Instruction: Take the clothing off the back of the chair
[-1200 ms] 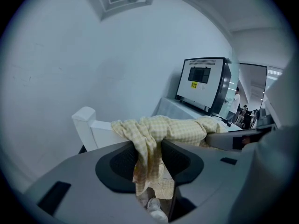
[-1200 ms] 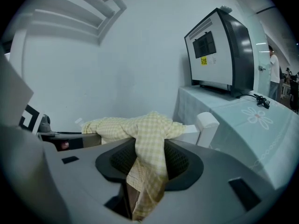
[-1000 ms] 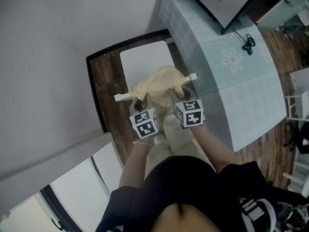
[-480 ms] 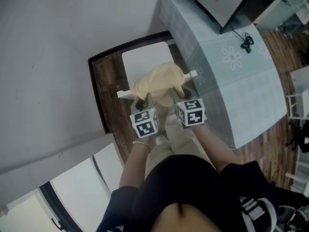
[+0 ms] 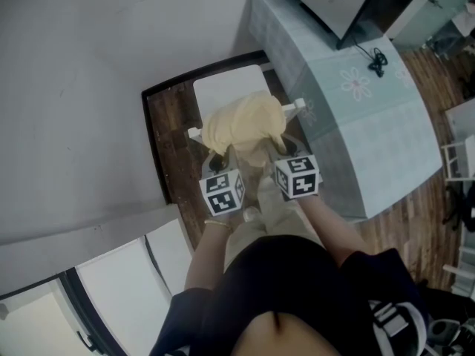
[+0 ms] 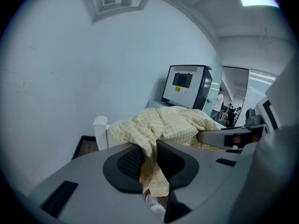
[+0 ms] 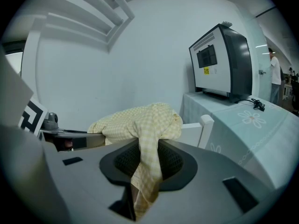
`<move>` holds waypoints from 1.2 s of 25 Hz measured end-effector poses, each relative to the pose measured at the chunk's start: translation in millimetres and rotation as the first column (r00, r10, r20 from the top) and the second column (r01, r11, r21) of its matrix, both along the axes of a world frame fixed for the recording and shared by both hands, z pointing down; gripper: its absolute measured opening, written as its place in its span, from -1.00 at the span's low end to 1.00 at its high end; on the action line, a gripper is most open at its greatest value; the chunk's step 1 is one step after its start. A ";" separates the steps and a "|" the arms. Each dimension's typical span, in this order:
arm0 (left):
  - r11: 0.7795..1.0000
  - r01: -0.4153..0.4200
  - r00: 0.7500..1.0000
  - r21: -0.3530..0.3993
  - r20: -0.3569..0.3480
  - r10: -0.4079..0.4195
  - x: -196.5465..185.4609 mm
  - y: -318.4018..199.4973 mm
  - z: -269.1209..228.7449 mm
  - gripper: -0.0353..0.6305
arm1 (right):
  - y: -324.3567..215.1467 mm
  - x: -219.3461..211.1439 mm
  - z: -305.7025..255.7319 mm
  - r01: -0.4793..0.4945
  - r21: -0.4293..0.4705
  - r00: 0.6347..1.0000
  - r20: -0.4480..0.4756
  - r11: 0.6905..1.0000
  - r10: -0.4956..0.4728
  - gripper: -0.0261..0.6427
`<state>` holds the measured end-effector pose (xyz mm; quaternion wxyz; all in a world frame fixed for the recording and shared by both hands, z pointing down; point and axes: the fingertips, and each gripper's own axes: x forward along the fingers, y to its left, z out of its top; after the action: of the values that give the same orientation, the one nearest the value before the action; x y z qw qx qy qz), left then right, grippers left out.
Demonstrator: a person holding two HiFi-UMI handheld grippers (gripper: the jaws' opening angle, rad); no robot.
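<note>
Mid-removal, by the look of it: grasp made, lift-off not yet finished.

Grip, left claw [image 6: 148, 161]: clamped on a fold of the yellow checked clothing [image 5: 243, 123], fabric pinched between the pads and hanging below them. Grip, right claw [image 7: 147, 164]: likewise closed on a second fold of the same garment, tail of cloth trailing down through the jaws. Both side by side on the near side of the chair back [image 5: 297, 108].

Position of clothing: bunched in a heap over the top rail of the white chair, rail ends bare on either side. Resting on the rail or riding just above it: cannot tell. White seat [image 5: 223, 89] beyond.

Surroundings: pale tabletop [image 5: 356, 117] just beside the chair on the right, boxy machine [image 7: 219, 62] on it. Wall close on the left.

Next move, as judged: raise both claws together, high enough to carry the far-side drape over the rail, then draw back toward the body. Keep the two grips level and evenly paced, to avoid dragging cloth along the rail or snagging on a rail end. Thin fabric, small pinch: likely to slip under a hard tug.
</note>
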<state>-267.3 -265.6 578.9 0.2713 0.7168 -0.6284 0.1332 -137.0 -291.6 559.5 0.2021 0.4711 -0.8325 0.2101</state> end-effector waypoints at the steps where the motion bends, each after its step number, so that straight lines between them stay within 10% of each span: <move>1: 1.000 -0.005 1.000 0.006 -0.001 0.005 0.1 4.1 -2.1 -0.69 | 4.0 0.0 -2.1 -0.005 0.005 1.000 0.003 1.000 0.005 -0.63; 30: 0.994 0.001 0.996 0.109 -0.093 0.009 29.2 84.4 -58.1 -0.69 | 78.9 25.9 -50.6 0.053 0.070 0.996 0.064 0.996 -0.057 -0.63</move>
<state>-238.1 -181.2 520.8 0.2605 0.7373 -0.6199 0.0658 -111.1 -212.7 508.8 0.1638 0.4474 -0.8581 0.1913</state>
